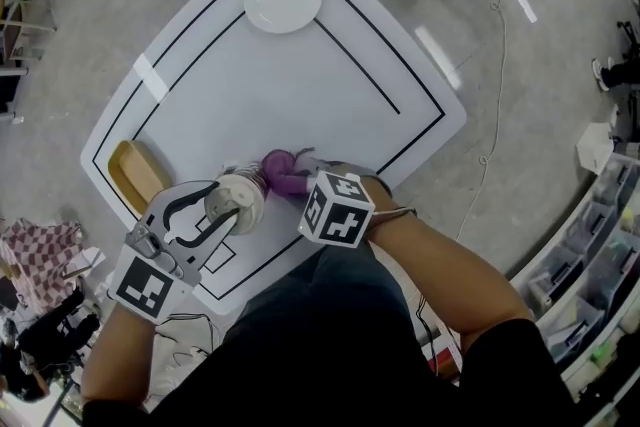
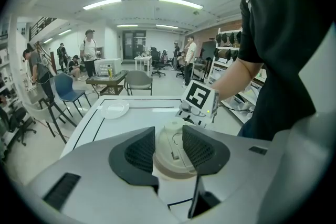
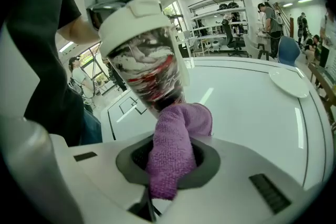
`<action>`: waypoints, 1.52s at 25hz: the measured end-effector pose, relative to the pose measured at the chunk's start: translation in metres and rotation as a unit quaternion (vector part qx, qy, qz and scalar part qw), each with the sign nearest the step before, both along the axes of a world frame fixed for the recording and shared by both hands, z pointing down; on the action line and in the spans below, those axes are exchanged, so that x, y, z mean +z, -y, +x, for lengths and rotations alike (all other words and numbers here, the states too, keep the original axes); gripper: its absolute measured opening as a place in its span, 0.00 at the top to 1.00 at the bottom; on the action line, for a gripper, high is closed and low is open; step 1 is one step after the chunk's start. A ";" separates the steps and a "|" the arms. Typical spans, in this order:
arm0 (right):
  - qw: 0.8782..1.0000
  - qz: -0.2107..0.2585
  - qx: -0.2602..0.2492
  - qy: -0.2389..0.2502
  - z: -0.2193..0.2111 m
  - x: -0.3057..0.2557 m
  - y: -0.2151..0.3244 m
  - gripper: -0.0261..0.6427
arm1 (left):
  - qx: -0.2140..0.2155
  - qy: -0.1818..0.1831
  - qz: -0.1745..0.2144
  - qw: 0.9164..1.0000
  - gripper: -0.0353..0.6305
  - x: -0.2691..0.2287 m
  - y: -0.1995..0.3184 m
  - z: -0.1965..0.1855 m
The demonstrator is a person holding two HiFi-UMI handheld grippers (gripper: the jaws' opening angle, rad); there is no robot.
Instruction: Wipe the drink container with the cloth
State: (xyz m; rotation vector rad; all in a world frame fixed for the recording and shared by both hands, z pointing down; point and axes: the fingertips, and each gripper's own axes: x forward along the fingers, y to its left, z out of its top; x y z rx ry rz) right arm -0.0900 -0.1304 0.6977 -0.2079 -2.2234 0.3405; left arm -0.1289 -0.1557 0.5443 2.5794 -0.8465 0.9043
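Observation:
The drink container (image 1: 240, 199) is a clear cup with a white lid, with a red, white and dark print on its side (image 3: 149, 73). It is held tilted over the near edge of the white table (image 1: 300, 95). My left gripper (image 1: 222, 211) is shut on the lid (image 2: 173, 152), with its dark pads on both sides. My right gripper (image 1: 305, 181) is shut on the purple cloth (image 3: 170, 157), and the cloth's free end (image 1: 283, 169) presses against the container's lower side.
A white plate (image 1: 283, 0) sits at the table's far end. A tan oblong dish (image 1: 137, 175) lies near the left edge. Black lines mark the table top. Chairs, tables and several people stand further back in the room.

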 end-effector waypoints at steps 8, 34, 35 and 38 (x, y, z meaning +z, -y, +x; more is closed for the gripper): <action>0.990 -0.021 -0.052 0.129 -0.002 -0.075 0.036 0.86 | 0.003 0.000 0.001 1.000 0.67 0.000 0.003 -0.002; 0.983 -0.074 -0.132 0.100 -0.038 -0.022 0.039 0.86 | 0.019 -0.015 -0.013 1.000 0.67 0.005 0.001 -0.004; 0.984 -0.061 -0.142 0.086 -0.038 -0.016 0.038 0.86 | 0.019 -0.015 -0.013 1.000 0.67 0.005 0.000 -0.004; 0.983 -0.028 -0.173 0.056 -0.041 -0.006 0.039 0.86 | 0.019 -0.015 -0.013 1.000 0.67 0.005 0.000 -0.004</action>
